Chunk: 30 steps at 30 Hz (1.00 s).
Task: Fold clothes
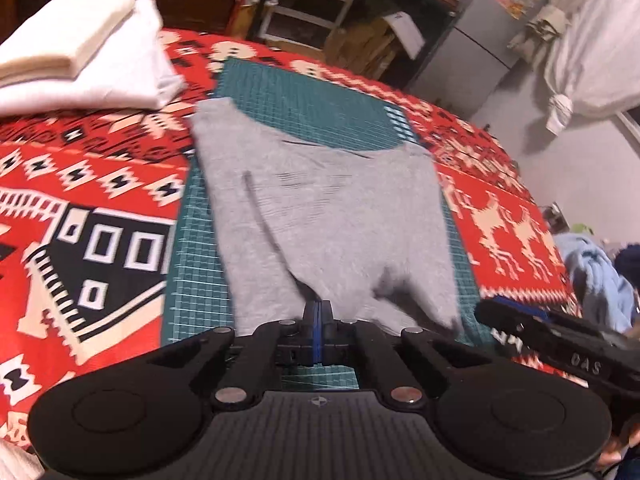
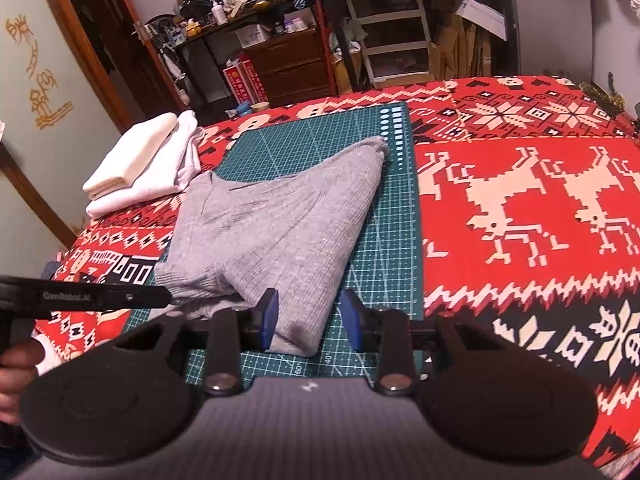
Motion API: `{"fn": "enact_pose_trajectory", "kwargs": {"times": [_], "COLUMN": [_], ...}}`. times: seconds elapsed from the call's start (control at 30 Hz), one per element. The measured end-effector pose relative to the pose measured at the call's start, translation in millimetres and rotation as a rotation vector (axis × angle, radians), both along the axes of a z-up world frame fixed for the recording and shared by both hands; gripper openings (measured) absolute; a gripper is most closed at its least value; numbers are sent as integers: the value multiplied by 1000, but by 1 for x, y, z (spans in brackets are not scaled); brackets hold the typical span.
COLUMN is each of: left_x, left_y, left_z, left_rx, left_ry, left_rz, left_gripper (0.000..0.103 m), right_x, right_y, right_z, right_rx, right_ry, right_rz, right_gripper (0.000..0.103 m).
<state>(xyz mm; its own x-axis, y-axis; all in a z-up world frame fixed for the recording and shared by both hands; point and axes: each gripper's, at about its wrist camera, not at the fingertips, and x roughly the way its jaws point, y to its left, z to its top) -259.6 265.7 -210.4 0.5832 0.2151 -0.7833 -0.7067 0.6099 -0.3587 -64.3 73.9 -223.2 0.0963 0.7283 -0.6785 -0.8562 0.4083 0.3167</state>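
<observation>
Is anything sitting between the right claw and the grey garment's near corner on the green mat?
Nothing visible. The right claw stands open with the near corner of the grey garment already between its fingers, over the green mat. The white folded stack lies off to the far left, out of the way.

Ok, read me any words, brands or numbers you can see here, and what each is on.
"GenRobot.AI": side of the left gripper.
"DAS": side of the right gripper.
"40" and "60": near edge of the green cutting mat.
Gold characters on the wall and red boxes: unreadable.
</observation>
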Motion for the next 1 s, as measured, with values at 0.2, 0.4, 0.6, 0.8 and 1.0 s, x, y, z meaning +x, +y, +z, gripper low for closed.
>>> {"fn": "enact_pose_trajectory", "kwargs": {"times": [0.2,0.4,0.6,0.8,1.0], "left_x": [-8,2,26,8,8], "left_y": [3,-8,-5,-9,3], "left_z": [-2,3,-10,2,-9], "left_rx": [-55,16,18,63,10], "left_ry": [-46,-50,16,32,78], "left_rz": [4,-25,-63,-56,-36], "left_gripper": [1,20,2,2,6], "right_x": [-6,-10,-12,-11,-7], "right_y": [18,24,25,30,29], "right_z": [-16,-26,-22,-30,-31], "right_rx": [-38,-63,-49,-90,-88], "right_ry": [-18,1,-13,-38,-25], "right_rz": [52,67,80,81,85], "right_gripper": [17,19,21,11,11]}}
